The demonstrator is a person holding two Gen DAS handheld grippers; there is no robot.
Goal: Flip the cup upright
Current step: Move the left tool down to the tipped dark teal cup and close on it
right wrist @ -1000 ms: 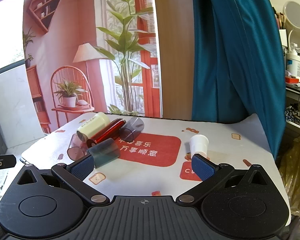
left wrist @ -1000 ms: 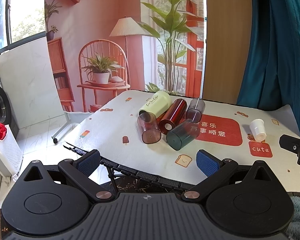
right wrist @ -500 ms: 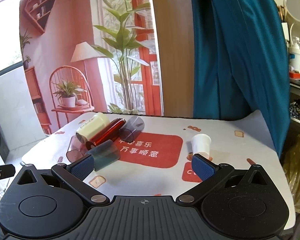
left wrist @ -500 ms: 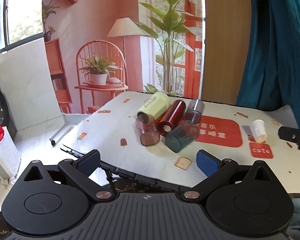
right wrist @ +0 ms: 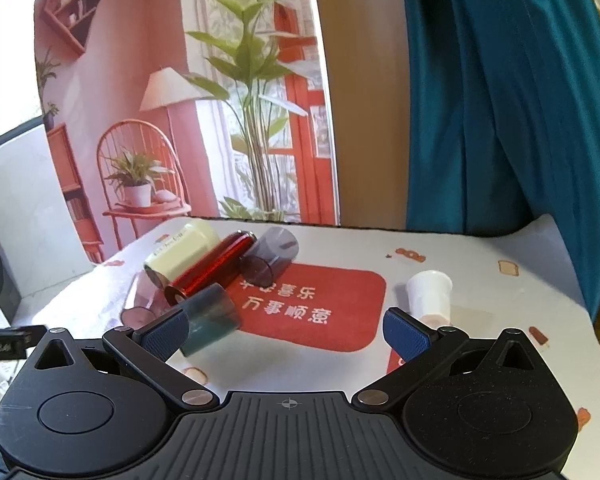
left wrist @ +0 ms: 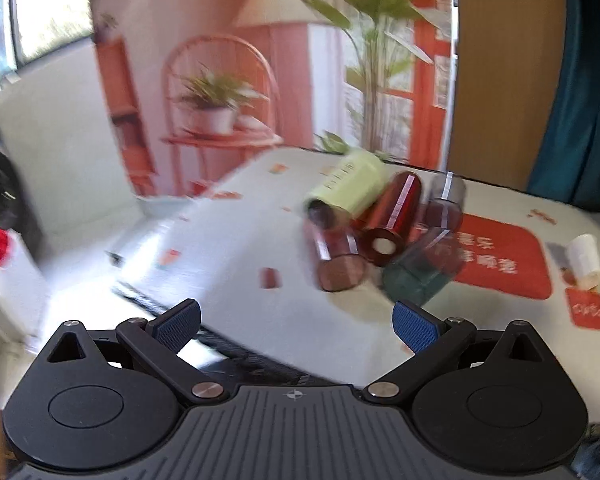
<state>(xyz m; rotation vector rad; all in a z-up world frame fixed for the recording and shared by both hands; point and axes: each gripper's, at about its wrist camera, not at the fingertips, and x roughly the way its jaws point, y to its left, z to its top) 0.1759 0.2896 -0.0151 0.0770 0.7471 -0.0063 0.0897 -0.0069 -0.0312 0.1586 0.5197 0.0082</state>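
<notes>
A small white cup (right wrist: 430,294) stands upside down on the table's right side; it also shows in the left wrist view (left wrist: 586,262). A pile of tumblers lies on its side: a pale green one (right wrist: 182,254), a red one (right wrist: 214,272), a grey one (right wrist: 272,256), a teal one (right wrist: 210,318) and a pink one (left wrist: 334,254). My right gripper (right wrist: 286,334) is open and empty, near the table's front, the white cup just beyond its right finger. My left gripper (left wrist: 296,326) is open and empty, over the table's left front edge. The left view is blurred.
The table (right wrist: 500,320) carries a white cloth with a red patch (right wrist: 304,306). A teal curtain (right wrist: 500,100) hangs behind on the right. A printed backdrop (right wrist: 180,100) stands behind the table. The floor (left wrist: 80,248) lies left of the table.
My left gripper has moved forward and left, nearer the tumblers, and its view is blurred. My right gripper has edged closer to the table. Both stay open.
</notes>
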